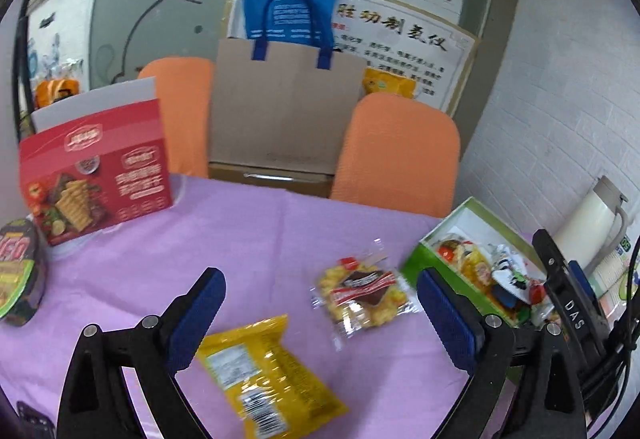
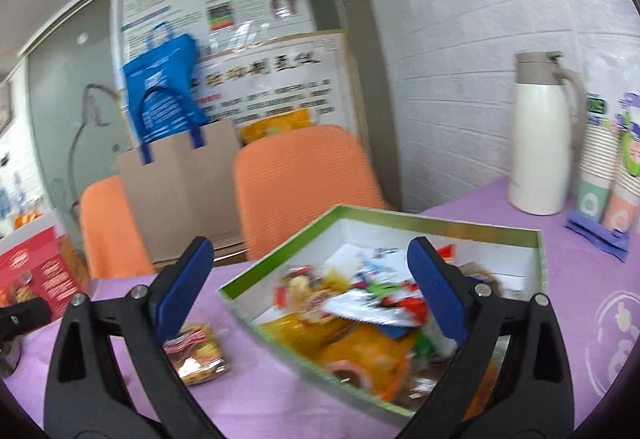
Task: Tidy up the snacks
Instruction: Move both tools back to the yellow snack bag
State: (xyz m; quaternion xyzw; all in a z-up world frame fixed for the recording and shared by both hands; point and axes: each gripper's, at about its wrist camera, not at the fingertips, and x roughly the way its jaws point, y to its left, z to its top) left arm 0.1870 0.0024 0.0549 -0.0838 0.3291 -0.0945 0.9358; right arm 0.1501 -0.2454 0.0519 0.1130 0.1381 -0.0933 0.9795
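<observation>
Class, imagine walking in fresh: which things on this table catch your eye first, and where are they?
The green box heaped with snacks sits at the right of the purple table. A red box stands upright at the far left. Two loose packets lie between: a yellow one and a clear one, under the open left gripper.

**Open cloth mid-table, clutter at both edges**

My left gripper hangs with jaws wide over bare purple tablecloth; far of it the cloth is free up to the orange chairs. Near, a yellow packet and a clear snack pack lie in the way. Left edge blocked by the upright red box and a bowl. Right, the green box sits full under my spread right gripper; far right stand a jug and cup stacks.
</observation>
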